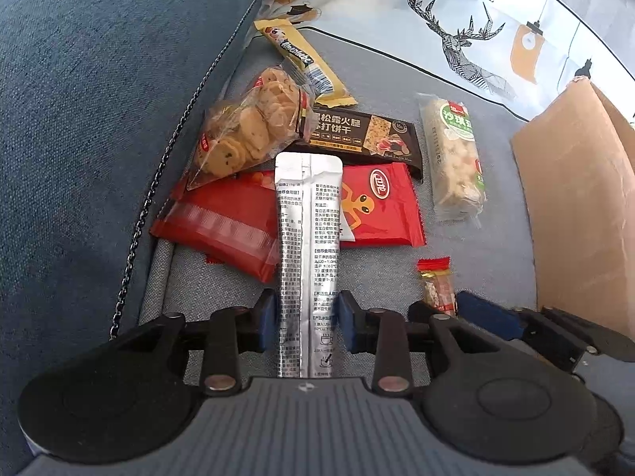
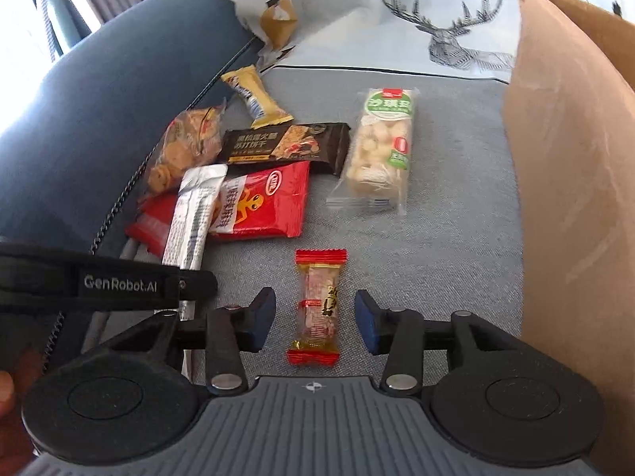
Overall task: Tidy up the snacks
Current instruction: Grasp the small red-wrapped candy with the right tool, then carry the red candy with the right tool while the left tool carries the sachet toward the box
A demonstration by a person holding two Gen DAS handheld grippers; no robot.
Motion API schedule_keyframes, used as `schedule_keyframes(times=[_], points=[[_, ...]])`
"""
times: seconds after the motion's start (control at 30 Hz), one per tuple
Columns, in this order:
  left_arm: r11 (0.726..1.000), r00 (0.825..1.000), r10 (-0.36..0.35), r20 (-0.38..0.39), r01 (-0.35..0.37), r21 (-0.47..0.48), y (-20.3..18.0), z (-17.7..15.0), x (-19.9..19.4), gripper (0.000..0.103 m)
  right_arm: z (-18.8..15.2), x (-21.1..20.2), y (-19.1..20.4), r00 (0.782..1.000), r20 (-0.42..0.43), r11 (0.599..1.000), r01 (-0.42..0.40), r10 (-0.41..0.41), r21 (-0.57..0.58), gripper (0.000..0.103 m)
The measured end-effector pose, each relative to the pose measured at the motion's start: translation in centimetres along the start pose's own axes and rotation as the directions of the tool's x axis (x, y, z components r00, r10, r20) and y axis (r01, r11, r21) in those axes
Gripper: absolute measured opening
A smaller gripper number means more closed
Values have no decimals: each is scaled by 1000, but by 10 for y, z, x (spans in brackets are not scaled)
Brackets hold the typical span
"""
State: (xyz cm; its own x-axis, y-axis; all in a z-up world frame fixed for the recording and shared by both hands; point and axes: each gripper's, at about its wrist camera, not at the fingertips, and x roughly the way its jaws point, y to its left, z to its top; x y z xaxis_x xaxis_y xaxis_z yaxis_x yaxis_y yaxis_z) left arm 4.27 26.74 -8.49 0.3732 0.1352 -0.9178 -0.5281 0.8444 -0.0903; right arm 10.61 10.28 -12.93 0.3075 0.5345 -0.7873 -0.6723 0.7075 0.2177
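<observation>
My left gripper (image 1: 305, 317) is shut on a long silver sachet (image 1: 307, 238), which also shows in the right wrist view (image 2: 192, 218). Its far end hangs over a red snack pack (image 1: 377, 206). My right gripper (image 2: 315, 317) is open, its pads either side of a small red-ended candy (image 2: 317, 309) lying on the grey sofa seat (image 2: 436, 238); the candy also shows in the left wrist view (image 1: 436, 285). Other snacks lie behind: a cookie bag (image 1: 246, 131), a black cracker pack (image 1: 357, 135), a yellow bar (image 1: 305, 59) and a clear sachima bar (image 1: 456, 154).
A brown cardboard box (image 2: 575, 198) stands at the right, close to my right gripper. The blue sofa arm (image 1: 99, 119) rises at the left, with a black chain (image 1: 158, 182) along the seam. A deer-print cushion (image 1: 456, 39) is at the back.
</observation>
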Motion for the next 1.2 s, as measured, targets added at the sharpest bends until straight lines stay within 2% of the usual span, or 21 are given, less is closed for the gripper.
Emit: schedule_keyframes(times=[0.03, 0.07, 0.27, 0.4, 0.57, 0.6, 0.7, 0.8, 1.2], points=[[1000, 1000, 0, -1, 0, 1, 0, 0, 0, 39, 0, 1, 3, 1000, -1, 1000, 3, -3, -19, 21], [1000, 1000, -1, -1, 1, 0, 0, 0, 0, 40, -1, 1, 4, 1000, -5, 999, 6, -6, -38, 19], [1000, 1000, -2, -5, 2, 19, -4, 1, 2, 47, 2, -10, 1, 996, 54, 997, 70, -68, -36, 18], [998, 1000, 15, -6, -15, 62, -12, 0, 4, 51, -2, 0, -5, 994, -9, 994, 108, -109, -33, 18], [994, 999, 39, 1, -39, 106, -20, -2, 6, 51, -1, 0, -3, 993, -2, 993, 115, -115, -41, 18], [992, 999, 46, 3, -46, 116, -22, -3, 7, 49, -1, -1, -2, 993, -1, 993, 115, -115, -40, 18], [986, 997, 72, 18, -74, 149, -26, -4, 6, 33, -1, -2, -2, 993, 4, 993, 114, -114, -36, 18], [988, 998, 63, 21, -65, 141, -25, -2, 6, 27, 1, -6, -1, 994, 26, 994, 110, -109, -28, 18], [997, 992, 21, 126, -30, 69, -27, 1, -29, 26, 8, -54, 8, 980, 187, 995, 80, -69, -54, 18]])
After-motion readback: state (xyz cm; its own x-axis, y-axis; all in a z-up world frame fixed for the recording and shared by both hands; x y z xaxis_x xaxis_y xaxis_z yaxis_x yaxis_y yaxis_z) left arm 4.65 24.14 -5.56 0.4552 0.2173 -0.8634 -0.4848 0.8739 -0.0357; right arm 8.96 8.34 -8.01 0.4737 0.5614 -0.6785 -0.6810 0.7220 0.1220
